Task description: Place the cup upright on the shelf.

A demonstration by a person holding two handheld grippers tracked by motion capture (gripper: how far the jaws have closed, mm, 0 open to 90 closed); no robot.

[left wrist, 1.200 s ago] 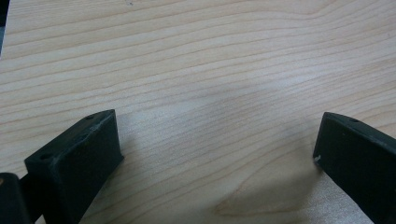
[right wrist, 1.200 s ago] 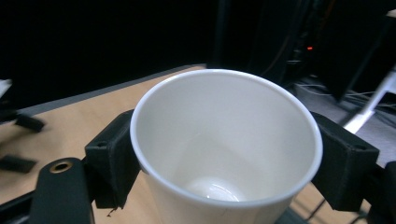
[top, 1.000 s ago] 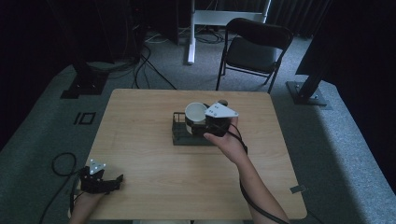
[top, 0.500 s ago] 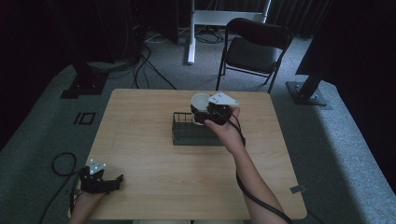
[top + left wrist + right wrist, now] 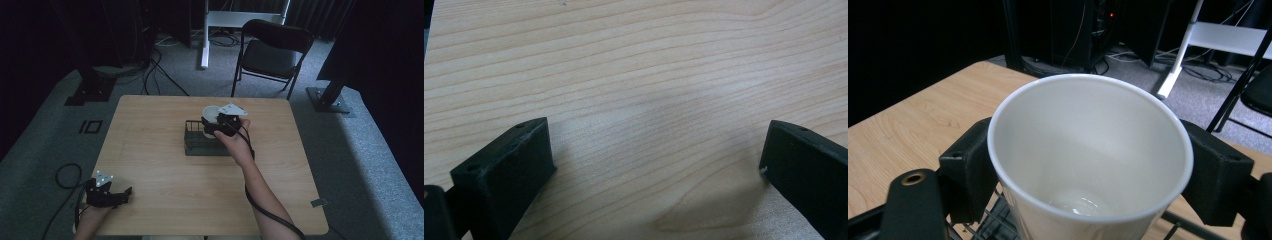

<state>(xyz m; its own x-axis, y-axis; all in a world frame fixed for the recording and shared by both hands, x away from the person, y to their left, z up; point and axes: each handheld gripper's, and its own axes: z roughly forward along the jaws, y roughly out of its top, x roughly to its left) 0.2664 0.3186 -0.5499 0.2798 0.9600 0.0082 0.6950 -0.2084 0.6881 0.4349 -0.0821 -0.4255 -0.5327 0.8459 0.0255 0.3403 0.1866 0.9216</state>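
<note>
A white paper cup (image 5: 209, 114) (image 5: 1088, 150) stands upright and empty between the jaws of my right gripper (image 5: 216, 123) (image 5: 1090, 165), which is shut on its sides. The cup hangs over the far right part of a black wire basket (image 5: 196, 145) at the middle of the wooden table (image 5: 150, 125). Basket wires (image 5: 998, 225) show just under the cup. My left gripper (image 5: 122, 193) (image 5: 654, 160) rests low at the table's near left corner, open, with bare wood between its jaws.
A black folding chair (image 5: 272, 50) stands beyond the table's far edge, with a white desk frame (image 5: 210, 25) behind it. Cables (image 5: 65, 175) lie on the grey floor to the left. A black stand base (image 5: 327, 100) sits at the right.
The right gripper with the cup went up and farther away, then came back down and a little nearer over the basket. The left gripper stayed put.
</note>
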